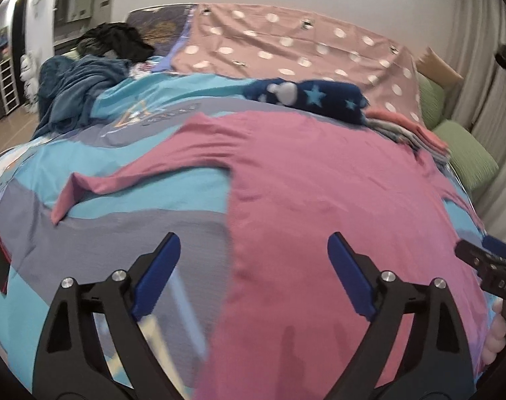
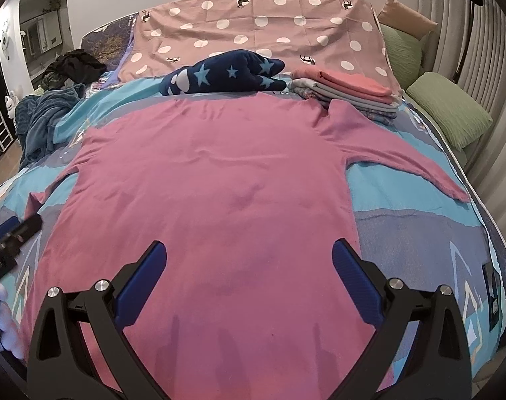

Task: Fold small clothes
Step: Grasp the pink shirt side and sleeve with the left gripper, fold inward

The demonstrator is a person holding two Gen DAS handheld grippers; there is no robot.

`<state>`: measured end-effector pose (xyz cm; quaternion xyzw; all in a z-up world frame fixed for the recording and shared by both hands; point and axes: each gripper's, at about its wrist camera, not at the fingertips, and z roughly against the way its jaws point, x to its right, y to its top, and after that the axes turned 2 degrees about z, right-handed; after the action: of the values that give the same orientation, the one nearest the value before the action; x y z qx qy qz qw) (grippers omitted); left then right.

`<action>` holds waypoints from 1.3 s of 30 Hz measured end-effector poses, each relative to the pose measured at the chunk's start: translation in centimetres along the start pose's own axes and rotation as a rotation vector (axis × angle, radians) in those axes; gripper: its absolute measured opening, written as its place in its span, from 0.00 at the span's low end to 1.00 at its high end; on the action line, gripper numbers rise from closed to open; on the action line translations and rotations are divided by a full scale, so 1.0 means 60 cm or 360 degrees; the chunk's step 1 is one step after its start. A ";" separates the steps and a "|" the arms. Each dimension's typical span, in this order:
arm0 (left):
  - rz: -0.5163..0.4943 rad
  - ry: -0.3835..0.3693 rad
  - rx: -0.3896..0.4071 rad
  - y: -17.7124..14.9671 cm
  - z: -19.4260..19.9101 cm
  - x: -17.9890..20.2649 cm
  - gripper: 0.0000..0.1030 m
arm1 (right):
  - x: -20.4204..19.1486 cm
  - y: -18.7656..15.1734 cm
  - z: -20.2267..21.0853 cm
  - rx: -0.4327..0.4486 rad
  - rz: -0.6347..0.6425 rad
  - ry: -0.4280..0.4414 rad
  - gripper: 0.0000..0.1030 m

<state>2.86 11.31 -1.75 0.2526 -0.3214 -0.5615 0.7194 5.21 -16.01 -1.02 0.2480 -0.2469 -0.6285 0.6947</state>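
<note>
The left gripper (image 1: 254,273) with black arms and blue pads points down at the bed. Its fingers are spread wide, and nothing is between them. It hangs over the left edge of the pink long-sleeved shirt (image 1: 319,206). The right gripper (image 2: 249,280) points down too, fingers spread wide, over the bottom part of the shirt. It holds nothing. A bit of a hand (image 1: 496,336) shows behind it in the left camera.

The pink shirt lies flat in the middle of the bed, sleeves out to both sides. Under it is a bed cover with blue, grey and turquoise patches (image 2: 403,233). Just past the shirt lies a dark blue fuzzy cloth with light blue stars (image 2: 226,76). Beside that sits a neat stack of folded clothes (image 2: 349,96), pink on top. Behind them is a dusty pink sheet with white dots (image 2: 269,30). Green pillows (image 2: 449,110) lie at the right by pale curtains. A crumpled dark teal blanket (image 2: 43,113) and a heap of black clothes (image 2: 73,63) lie at the left.
</note>
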 end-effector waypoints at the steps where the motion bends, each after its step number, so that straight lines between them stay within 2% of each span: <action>1: 0.0037 0.0017 -0.0001 0.005 -0.003 -0.016 0.87 | -0.003 0.003 -0.001 0.0001 0.0006 -0.0007 0.97; 6: 0.0326 0.0099 -0.0061 0.032 -0.037 -0.125 0.80 | -0.010 0.011 -0.002 0.0013 0.0032 -0.0019 0.97; 10: 0.0485 0.0181 -0.0098 0.044 -0.062 -0.197 0.78 | -0.010 0.015 -0.010 0.0002 0.0032 -0.0034 0.97; 15: 0.0703 0.0257 -0.0108 0.054 -0.086 -0.288 0.76 | -0.012 0.022 -0.023 -0.0015 0.0033 -0.0057 0.97; 17: 0.0842 0.0274 -0.0094 0.055 -0.093 -0.337 0.76 | -0.009 0.025 -0.030 -0.0024 0.0025 -0.0067 0.97; 19: 0.0986 0.0258 -0.0079 0.053 -0.098 -0.381 0.72 | -0.002 0.029 -0.039 -0.0034 0.0009 -0.0084 0.97; 23: 0.1323 0.0136 -0.0071 0.043 -0.119 -0.469 0.63 | 0.014 0.036 -0.057 -0.0071 -0.0040 -0.0126 0.97; 26: 0.1508 0.0084 -0.0086 0.041 -0.142 -0.518 0.63 | 0.023 0.041 -0.069 -0.0099 -0.0093 -0.0129 0.97; 31: 0.1642 -0.0010 -0.0202 0.055 -0.205 -0.545 0.63 | 0.019 0.041 -0.084 -0.0134 -0.0088 -0.0130 0.97; 34: 0.1651 0.0060 -0.0279 0.069 -0.251 -0.549 0.63 | 0.016 0.039 -0.090 -0.0153 -0.0084 -0.0126 0.97; 35: 0.1654 0.0115 -0.0298 0.073 -0.267 -0.553 0.61 | 0.016 0.039 -0.091 -0.0155 -0.0083 -0.0127 0.97; 36: 0.1651 0.0139 -0.0286 0.076 -0.279 -0.557 0.37 | 0.016 0.040 -0.091 -0.0155 -0.0084 -0.0127 0.97; 37: 0.1643 0.0121 -0.0262 0.079 -0.288 -0.561 0.17 | 0.016 0.040 -0.091 -0.0153 -0.0084 -0.0126 0.97; 38: 0.1639 0.0077 -0.0244 0.084 -0.297 -0.563 0.04 | 0.017 0.040 -0.090 -0.0148 -0.0083 -0.0130 0.97; 39: 0.1648 0.0061 -0.0213 0.090 -0.295 -0.561 0.04 | 0.019 0.040 -0.088 -0.0141 -0.0082 -0.0135 0.97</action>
<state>14.06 45.30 -15.65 0.0242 -0.3544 -0.1468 0.9232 10.61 -16.78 -3.41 0.1962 -0.2416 -0.6664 0.6775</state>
